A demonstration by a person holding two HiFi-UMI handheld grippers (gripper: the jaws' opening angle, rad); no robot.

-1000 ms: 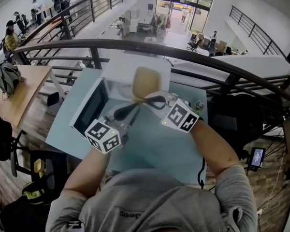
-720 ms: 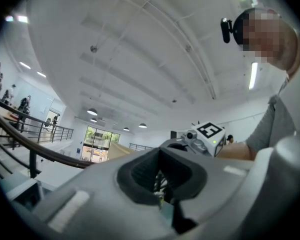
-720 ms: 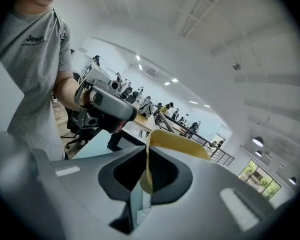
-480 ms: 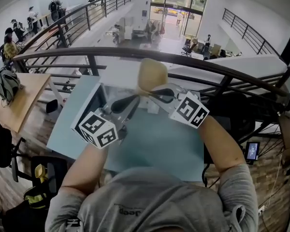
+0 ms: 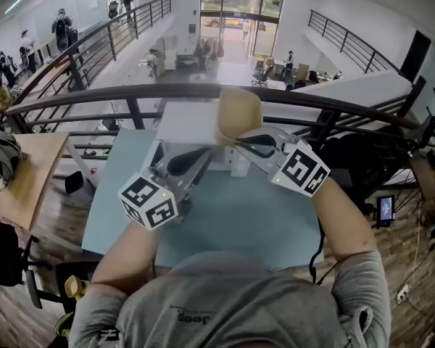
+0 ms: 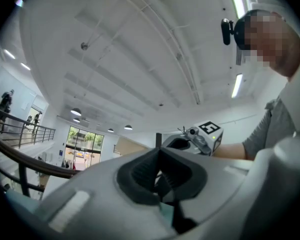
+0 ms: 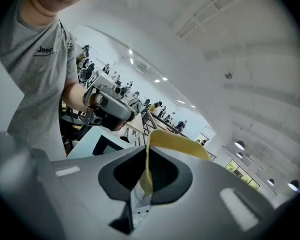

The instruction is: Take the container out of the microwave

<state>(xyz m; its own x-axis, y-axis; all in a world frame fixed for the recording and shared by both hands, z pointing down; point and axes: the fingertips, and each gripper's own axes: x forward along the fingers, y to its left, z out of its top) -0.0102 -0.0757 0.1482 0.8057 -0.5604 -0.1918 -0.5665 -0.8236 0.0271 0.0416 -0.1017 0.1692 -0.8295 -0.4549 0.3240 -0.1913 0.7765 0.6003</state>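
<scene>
Right gripper (image 7: 146, 171) is clamped on the thin rim of the container (image 7: 177, 141); my left gripper (image 6: 160, 176) is closed and empty. Held by one edge, I reckon it could tilt and slip free.

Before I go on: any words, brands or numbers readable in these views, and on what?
"Jeep": on the person's grey shirt; also upside down in the head view.
Smaller line under it: too small to read.
Left marker cube, right marker cube: square patterns only, no words.
Nothing else readable.
</scene>
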